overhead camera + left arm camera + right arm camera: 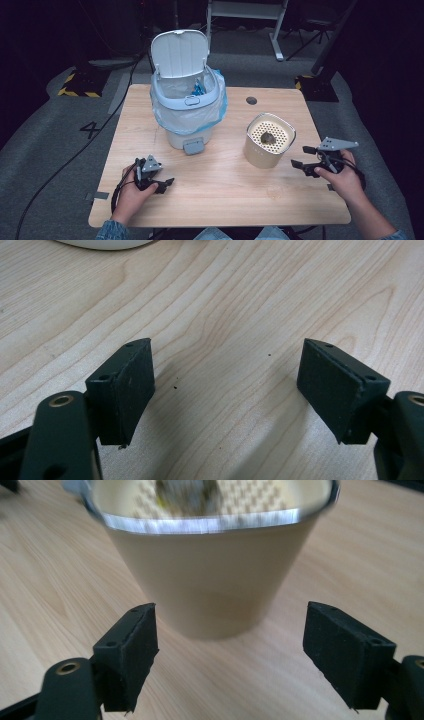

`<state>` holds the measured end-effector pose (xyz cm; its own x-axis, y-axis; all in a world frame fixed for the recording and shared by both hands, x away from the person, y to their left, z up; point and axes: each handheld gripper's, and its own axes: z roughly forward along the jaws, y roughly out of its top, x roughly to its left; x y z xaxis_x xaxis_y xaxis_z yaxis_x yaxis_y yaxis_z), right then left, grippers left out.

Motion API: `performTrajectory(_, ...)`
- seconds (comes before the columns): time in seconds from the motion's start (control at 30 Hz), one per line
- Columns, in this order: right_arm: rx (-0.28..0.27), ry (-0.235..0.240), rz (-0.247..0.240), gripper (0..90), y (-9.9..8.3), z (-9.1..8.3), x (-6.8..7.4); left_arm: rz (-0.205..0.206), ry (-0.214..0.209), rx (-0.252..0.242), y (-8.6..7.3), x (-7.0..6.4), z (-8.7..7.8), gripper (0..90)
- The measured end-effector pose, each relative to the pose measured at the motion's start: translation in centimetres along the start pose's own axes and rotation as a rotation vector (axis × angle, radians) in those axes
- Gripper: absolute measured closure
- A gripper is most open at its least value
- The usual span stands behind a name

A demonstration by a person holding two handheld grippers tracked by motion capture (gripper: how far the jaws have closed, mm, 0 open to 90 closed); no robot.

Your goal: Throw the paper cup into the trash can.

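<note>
High view: both grippers are being held low at the near edge of the table, and nothing is being carried yet. The left gripper is being rested on bare wood, jaws spread wide and empty, as the left gripper view confirms with only wood grain between its pads. The right gripper is being held just beside the beige cup, jaws likewise parted and gripping nothing; in the right gripper view the cup's wall is being framed squarely between the two pads, near but apart from them.

A perforated insert is being seen in the cup's mouth, with a dark lump lying on it. Farther back, the bin is being kept with its lid raised and its bag pulled over the rim, so the way in is being left free.

Judged from this, the work is being begun rather than finished: the bin is ready, the cup is not yet grasped, and lifting, carrying and emptying it into the bin are probably all being left to do.
</note>
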<state>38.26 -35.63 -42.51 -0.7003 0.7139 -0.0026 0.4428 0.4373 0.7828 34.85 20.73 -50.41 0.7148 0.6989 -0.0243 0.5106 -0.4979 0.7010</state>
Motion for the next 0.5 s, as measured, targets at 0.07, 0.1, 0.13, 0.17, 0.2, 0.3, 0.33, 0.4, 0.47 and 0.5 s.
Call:
performTrajectory(0.07, 0.038, -0.043, -0.041, 22.8, -1.7, 1.0, 0.0, 0.0, 0.0, 0.0, 0.0, 0.0, 0.0, 23.3)
performTrajectory(0.1, 0.064, -0.054, -0.042, 22.8, -2.6, 1.5, 0.0, -0.001, 0.0, -0.001, 0.0, 0.0, 0.0, 23.2)
performTrajectory(0.13, 0.066, -0.053, -0.033, 22.9, -3.1, 1.7, 0.0, -0.001, 0.0, -0.001, 0.0, 0.0, 0.0, 23.2)
performTrajectory(0.17, 0.055, -0.047, -0.015, 23.1, -3.7, 2.0, 0.0, -0.002, 0.0, -0.001, 0.0, 0.0, 0.0, 23.2)
performTrajectory(0.2, 0.041, -0.041, 0.008, 23.1, -4.4, 2.3, 0.1, 0.002, 0.001, 0.001, 0.0, 0.0, 0.0, 23.1)
performTrajectory(0.3, 0.04, -0.052, 0.027, 23.1, -5.6, 2.8, 0.2, 0.001, 0.002, 0.002, 0.1, 0.0, 0.0, 22.6)
performTrajectory(0.33, 0.043, -0.052, 0.029, 23.0, -5.9, 2.9, 0.3, 0.001, 0.002, 0.002, 0.1, 0.0, 0.0, 22.5)
performTrajectory(0.4, 0.051, -0.051, 0.03, 23.0, -6.4, 3.2, 0.4, 0.0, 0.002, 0.002, 0.1, 0.0, 0.1, 22.4)
performTrajectory(0.47, 0.056, -0.051, 0.028, 22.8, -6.9, 3.5, 0.5, 0.0, 0.002, 0.002, 0.1, 0.0, 0.1, 22.4)
performTrajectory(0.5, 0.06, -0.053, 0.031, 22.2, -7.1, 3.7, 0.5, 0.0, 0.0, 0.002, 0.1, 0.0, 0.1, 22.3)
